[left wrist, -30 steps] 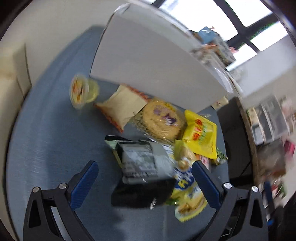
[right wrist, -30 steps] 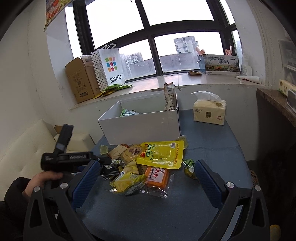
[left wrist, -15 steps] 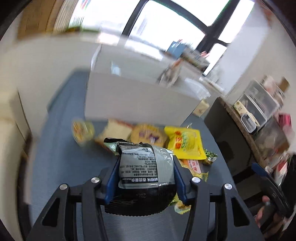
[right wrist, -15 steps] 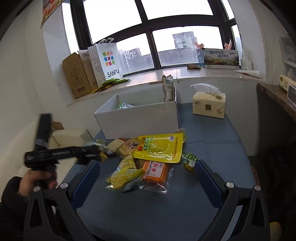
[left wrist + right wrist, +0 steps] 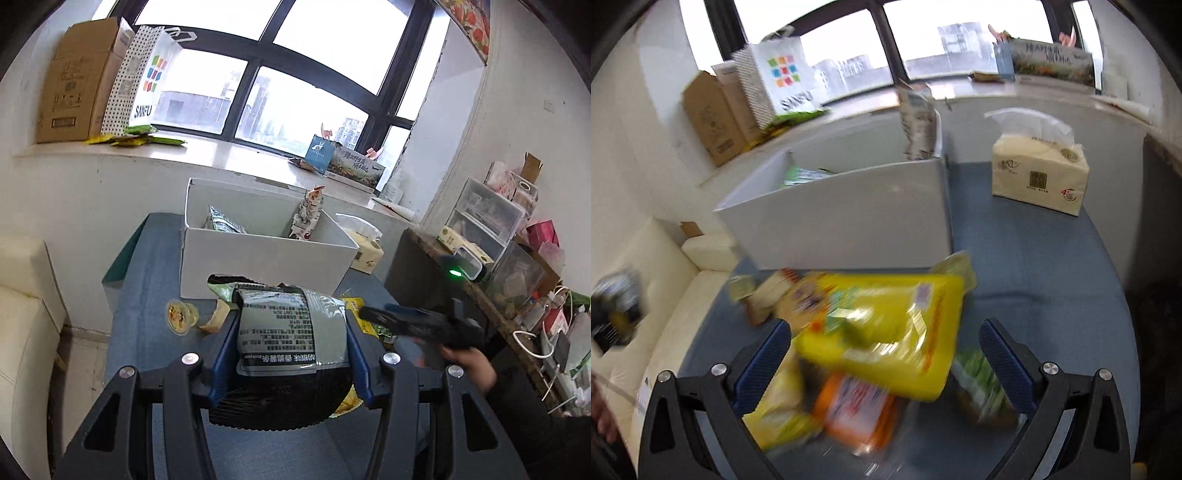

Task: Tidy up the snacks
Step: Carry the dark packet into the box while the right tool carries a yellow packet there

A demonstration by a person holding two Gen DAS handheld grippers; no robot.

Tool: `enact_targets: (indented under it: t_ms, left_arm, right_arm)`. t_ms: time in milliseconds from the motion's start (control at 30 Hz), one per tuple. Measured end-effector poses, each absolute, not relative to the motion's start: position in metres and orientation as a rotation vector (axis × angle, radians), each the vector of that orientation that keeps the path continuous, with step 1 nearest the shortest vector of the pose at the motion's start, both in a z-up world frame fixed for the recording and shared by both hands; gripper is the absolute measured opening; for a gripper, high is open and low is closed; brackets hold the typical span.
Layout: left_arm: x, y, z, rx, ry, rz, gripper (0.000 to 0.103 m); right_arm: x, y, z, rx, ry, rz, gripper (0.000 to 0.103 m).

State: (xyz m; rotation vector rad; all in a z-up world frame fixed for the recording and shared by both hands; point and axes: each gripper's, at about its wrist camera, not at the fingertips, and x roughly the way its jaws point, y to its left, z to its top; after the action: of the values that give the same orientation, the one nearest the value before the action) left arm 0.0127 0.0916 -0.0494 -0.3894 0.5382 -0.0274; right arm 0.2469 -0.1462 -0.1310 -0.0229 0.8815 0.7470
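The left gripper [image 5: 291,350] clamps a grey packet [image 5: 291,332]; it should clear the box [image 5: 258,258] rim before release. The right gripper [image 5: 884,360] gapes empty.

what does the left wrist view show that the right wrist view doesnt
Only the left wrist view: the left tool shut on a grey snack bag, a small yellow jelly cup on the table, and shelves of clear storage bins at the right.

Only the right wrist view: the right tool open above a big yellow pouch, with an orange packet below it, both blurred.

Both: the white box, the tissue pack, the windowsill's paper bag.
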Motion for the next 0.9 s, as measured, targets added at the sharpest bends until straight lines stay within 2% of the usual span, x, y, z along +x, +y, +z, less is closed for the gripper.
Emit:
enact_targets:
  t_ms: [233, 300, 333, 367, 400, 433, 667, 900]
  left_arm:
    - [0.012, 0.091, -0.051, -0.393, 0.547, -0.046, 0.057]
    - [0.012, 0.089, -0.051, -0.39, 0.546, -0.051, 0.057]
    - [0.013, 0.089, -0.052, -0.388, 0.548, -0.048, 0.057]
    - [0.013, 0.09, -0.052, -0.389, 0.55, -0.047, 0.057]
    - [0.013, 0.09, -0.053, -0.394, 0.552, -0.048, 0.057]
    - [0.012, 0.09, -0.053, -0.397, 0.552, -0.048, 0.057]
    - [0.013, 0.092, -0.055, -0.396, 0.56, -0.041, 0.057]
    - [0.019, 0.09, -0.048, -0.365, 0.547, -0.039, 0.057]
  right_arm:
    - [0.274, -0.13, -0.163, 0.006, 1.012, 0.797, 0.103]
    - [0.27, -0.129, -0.164, 0.044, 0.99, 0.843, 0.102]
    - [0.267, -0.128, -0.163, 0.047, 0.96, 0.871, 0.09]
    - [0.265, -0.126, -0.161, 0.031, 0.936, 0.873, 0.059]
    - [0.264, -0.125, -0.16, 0.021, 0.933, 0.879, 0.04]
    - [0.263, -0.127, -0.156, 0.047, 0.928, 0.894, 0.012]
    - [0.227, -0.135, -0.107, 0.065, 0.805, 1.063, 0.001]
    - [0.181, -0.124, -0.043, -0.088, 0.653, 1.041, 0.001]
